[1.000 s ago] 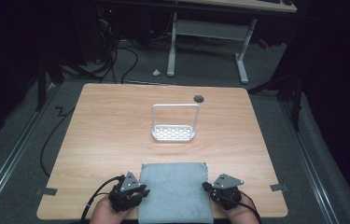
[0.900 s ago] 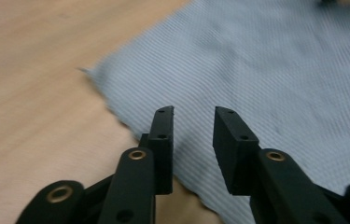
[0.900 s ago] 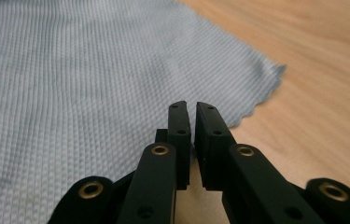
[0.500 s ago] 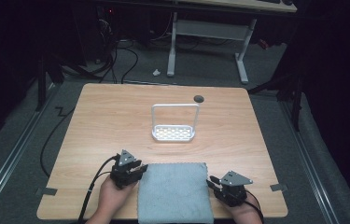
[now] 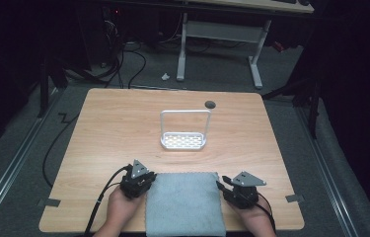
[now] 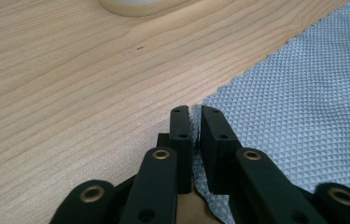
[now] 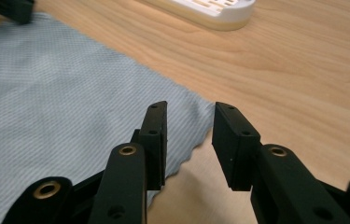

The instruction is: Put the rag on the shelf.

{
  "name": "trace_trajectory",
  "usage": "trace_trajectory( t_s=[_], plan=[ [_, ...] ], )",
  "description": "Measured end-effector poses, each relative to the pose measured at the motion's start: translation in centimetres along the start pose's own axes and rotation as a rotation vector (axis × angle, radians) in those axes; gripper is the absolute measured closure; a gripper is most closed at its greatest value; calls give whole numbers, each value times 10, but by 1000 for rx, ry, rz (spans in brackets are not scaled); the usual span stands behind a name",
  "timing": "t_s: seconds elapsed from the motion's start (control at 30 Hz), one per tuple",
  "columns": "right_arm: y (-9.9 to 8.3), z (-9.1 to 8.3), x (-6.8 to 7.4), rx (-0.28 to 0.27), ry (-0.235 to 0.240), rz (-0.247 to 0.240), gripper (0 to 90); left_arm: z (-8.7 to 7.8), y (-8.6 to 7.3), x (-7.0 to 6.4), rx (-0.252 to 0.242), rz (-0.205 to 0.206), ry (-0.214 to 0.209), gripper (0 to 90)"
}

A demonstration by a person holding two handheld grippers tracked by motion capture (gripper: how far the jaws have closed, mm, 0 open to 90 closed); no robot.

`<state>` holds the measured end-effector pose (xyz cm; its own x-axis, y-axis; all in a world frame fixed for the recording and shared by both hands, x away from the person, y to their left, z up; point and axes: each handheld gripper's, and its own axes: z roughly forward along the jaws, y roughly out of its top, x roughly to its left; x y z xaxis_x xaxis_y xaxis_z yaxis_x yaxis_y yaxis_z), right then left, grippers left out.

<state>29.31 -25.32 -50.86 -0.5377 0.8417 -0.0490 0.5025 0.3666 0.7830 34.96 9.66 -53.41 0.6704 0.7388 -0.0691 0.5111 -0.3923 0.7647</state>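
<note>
grey cloth was noted flat at the table's near edge — left gripper pinched on its corner, right gripper spread beside the other — judged soft, limp, best taken by corners.

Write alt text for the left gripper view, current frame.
The left tool has its two black jaws nearly closed on the edge of a grey-blue textured cloth lying on a light wooden table. The curved pale base of a white rack sits at the top edge.
</note>
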Motion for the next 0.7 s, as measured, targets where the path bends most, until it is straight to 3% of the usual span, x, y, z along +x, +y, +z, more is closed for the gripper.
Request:
trace_trajectory(
  t_s=[0.1, 0.3, 0.47, 0.7],
  plan=[
    [11, 14, -6, 19, -11, 60, 650, 0, 0, 1, 0, -7, -6, 846],
    [17, 43, -13, 77, -23, 92, 628, 0, 0, 6, -1, -32, -28, 863],
    [13, 46, -16, 83, -22, 111, 628, 0, 0, 7, 1, -44, -40, 865],
    [11, 47, -11, 83, 1, 87, 681, 0, -1, 6, 0, -43, -39, 865]
  ],
)
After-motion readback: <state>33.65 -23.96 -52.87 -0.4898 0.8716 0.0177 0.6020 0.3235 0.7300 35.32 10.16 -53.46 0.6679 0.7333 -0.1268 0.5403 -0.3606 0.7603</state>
